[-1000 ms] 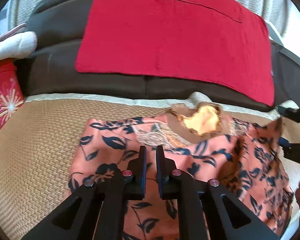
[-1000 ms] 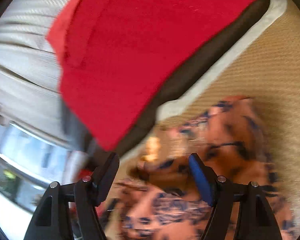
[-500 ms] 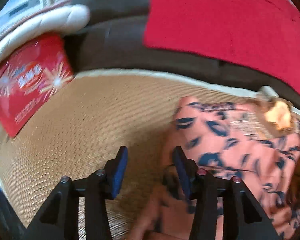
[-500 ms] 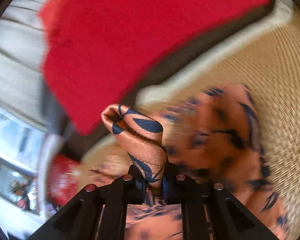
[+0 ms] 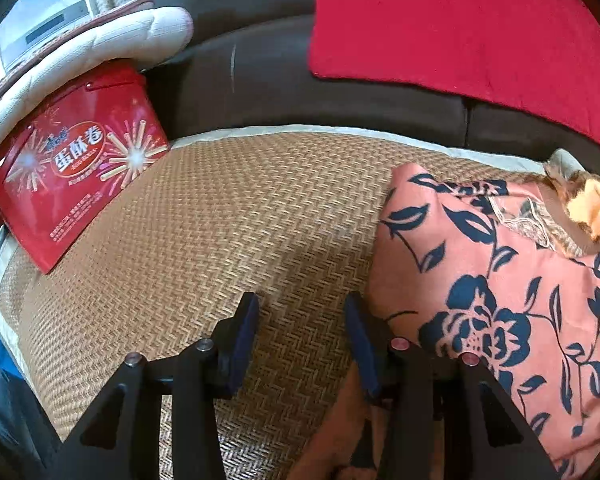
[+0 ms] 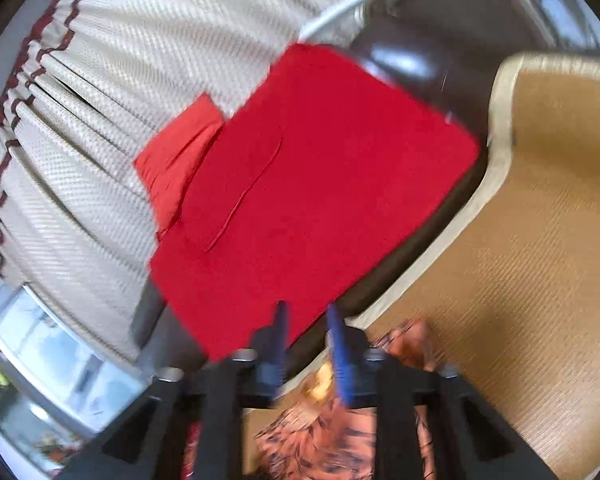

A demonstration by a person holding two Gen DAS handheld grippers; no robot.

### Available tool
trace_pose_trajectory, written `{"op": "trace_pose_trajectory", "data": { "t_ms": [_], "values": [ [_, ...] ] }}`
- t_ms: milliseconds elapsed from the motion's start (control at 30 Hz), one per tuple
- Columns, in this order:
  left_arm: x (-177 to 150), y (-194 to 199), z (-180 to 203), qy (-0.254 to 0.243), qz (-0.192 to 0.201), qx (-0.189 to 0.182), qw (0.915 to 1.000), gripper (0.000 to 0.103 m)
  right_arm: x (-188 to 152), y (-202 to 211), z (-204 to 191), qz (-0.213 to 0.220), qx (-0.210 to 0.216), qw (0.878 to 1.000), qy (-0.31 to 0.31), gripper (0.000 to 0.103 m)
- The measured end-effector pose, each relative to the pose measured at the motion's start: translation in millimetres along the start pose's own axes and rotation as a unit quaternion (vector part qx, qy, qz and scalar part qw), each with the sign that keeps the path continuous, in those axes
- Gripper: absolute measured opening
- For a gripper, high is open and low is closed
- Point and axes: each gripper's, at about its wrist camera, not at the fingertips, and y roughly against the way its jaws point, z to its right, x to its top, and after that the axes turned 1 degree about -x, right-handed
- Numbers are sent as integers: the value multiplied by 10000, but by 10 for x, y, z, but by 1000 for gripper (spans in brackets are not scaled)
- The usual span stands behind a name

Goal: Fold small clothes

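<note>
The floral garment [image 5: 500, 280] lies on the woven mat [image 5: 240, 220], right of the left gripper [image 5: 300, 320], which tilts down, jaws apart over bare mat. The right gripper [image 6: 308, 336], jaws just opening and empty, points at the far red cloth [image 6: 300, 180].

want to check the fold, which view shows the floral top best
The left wrist view. The floral top is sharp there, lying on the woven mat with its leaf print, left edge and collar clear. The right wrist view is motion-blurred and shows only a strip of it low down, partly hidden behind the fingers.
</note>
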Motion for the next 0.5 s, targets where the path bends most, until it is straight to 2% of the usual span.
{"op": "trace_pose_trajectory", "data": {
  "t_ms": [33, 67, 100, 167, 233, 300, 333, 367, 433, 500],
  "values": [
    [0, 14, 13, -33, 16, 26, 10000, 46, -5, -35, 4, -58, -8, 9999, 92, 82],
    [-1, 28, 27, -37, 31, 50, 10000, 45, -31, -92, 11, -94, 7, 9998, 188, 88],
    [-1, 40, 17, -4, 46, 27, 10000, 45, -79, -181, 25, -153, -64, 9994, 310, 87],
    [6, 128, 27, 68, 161, -7, 9998, 43, -214, -402, 78, -664, -298, 9956, 598, 86],
    [39, 284, 56, 8, 502, -4, 9987, 43, -377, -725, 150, -1483, -321, 9861, 680, 71],
    [50, 461, 134, -175, 891, -4, 9959, 43, -587, -981, 196, -2137, -424, 9728, 784, 47],
    [57, 503, 173, -255, 986, -48, 9948, 43, -658, -1045, 192, -2308, -476, 9678, 887, 37],
    [62, 531, 208, -336, 1025, -139, 9941, 43, -773, -1117, 182, -2550, -574, 9591, 1083, 32],
    [28, 510, 313, -562, 956, -221, 9936, 43, -942, -1158, 259, -2934, -696, 9441, 1332, 32],
    [-28, 398, 433, -880, 760, -23, 9932, 43, -1154, -1325, 358, -3314, -923, 9290, 1362, 32]
  ]
}}
